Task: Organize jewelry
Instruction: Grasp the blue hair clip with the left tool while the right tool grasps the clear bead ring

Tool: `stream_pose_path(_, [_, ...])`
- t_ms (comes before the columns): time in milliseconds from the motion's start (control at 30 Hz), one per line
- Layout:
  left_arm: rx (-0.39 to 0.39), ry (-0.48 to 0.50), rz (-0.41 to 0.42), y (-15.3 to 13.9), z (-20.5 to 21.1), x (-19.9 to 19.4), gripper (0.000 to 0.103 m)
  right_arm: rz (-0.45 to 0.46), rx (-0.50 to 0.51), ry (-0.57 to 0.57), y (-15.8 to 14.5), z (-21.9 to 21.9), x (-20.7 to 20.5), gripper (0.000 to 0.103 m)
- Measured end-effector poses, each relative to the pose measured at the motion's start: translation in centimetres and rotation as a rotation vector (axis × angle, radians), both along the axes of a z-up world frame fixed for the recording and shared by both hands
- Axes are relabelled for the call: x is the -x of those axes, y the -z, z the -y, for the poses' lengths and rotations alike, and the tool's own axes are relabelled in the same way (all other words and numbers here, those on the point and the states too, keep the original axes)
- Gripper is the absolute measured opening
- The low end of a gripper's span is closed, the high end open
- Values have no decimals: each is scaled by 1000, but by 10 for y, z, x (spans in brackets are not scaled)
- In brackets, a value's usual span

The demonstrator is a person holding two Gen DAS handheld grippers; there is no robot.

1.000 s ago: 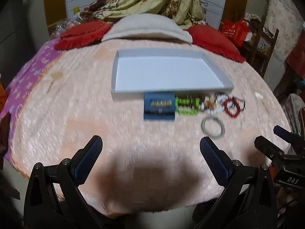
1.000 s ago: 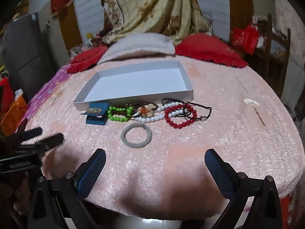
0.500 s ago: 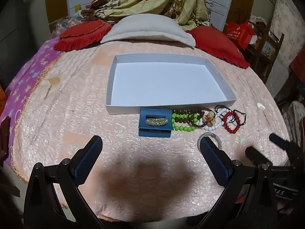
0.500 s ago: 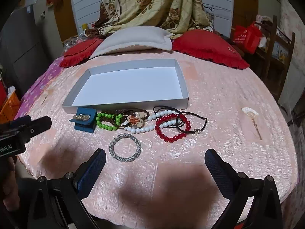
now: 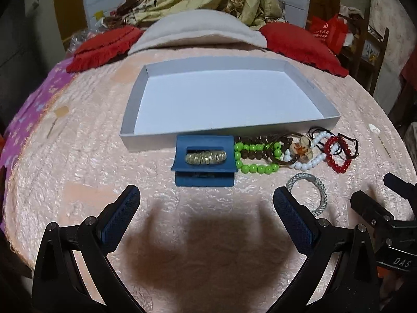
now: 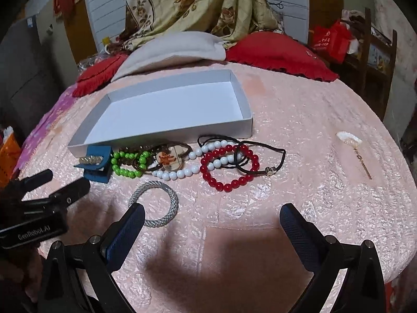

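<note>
Jewelry sits in a tight row just in front of the white tray (image 5: 307, 83), which I see holds nothing so far, so by my reckoning the job is at its very start. My left gripper (image 5: 206, 203) hangs spread wide over the bedspread (image 5: 91, 172), holding nothing, lined up on the blue stand (image 5: 204, 165) with its yellow bangle (image 5: 206, 157). My right gripper (image 6: 212, 220) is likewise spread and empty, its left pad overlapping the silver ring (image 6: 153, 204) in view. I'd take that ring first: it lies alone, apart from the pile, flat on soft fabric. To do it well I'd come down with one pad inside the loop and one outside, pinch the band across its thickness, and avoid digging into the bedspread. The green beads (image 6: 127, 163), white beads (image 6: 192, 167), red beads (image 6: 229, 167) and black cord (image 6: 260, 156) overlap, so lifting one may drag a neighbour; I'd leave those till later and lift slowly. The stand may need a wide grasp on its sides.
</note>
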State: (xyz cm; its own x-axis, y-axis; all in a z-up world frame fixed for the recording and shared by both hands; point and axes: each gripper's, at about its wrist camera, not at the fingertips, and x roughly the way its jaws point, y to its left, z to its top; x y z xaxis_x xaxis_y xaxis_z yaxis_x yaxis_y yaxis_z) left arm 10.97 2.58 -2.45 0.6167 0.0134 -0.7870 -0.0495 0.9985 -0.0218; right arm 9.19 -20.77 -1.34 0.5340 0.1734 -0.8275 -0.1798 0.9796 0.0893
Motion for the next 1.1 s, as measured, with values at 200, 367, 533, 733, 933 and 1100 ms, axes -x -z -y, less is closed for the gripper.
stream_pose_path(200, [8,-8,2,0,-2,0,102,7,5,4,1,3,3,103])
stream_pose_path(367, [10,-14,11,-2,-3,2,102,15,10,6,0,3,4,103])
stream_pose_path(533, [-3,-17,10,-2,-5,3,102,30,9,8,-4,5,4,103])
stream_pose_path(733, [-38,-30,21,-4,-11,5,102,70,1,21,-15,14,6,103])
stream_pose_path(933, [-6,-38,32,-6,-21,9,102,83,-12,34,-15,20,9,103])
stream_pose_path(1100, [0,-25,40,-9,-20,11,102,78,-20,34,-13,19,11,103])
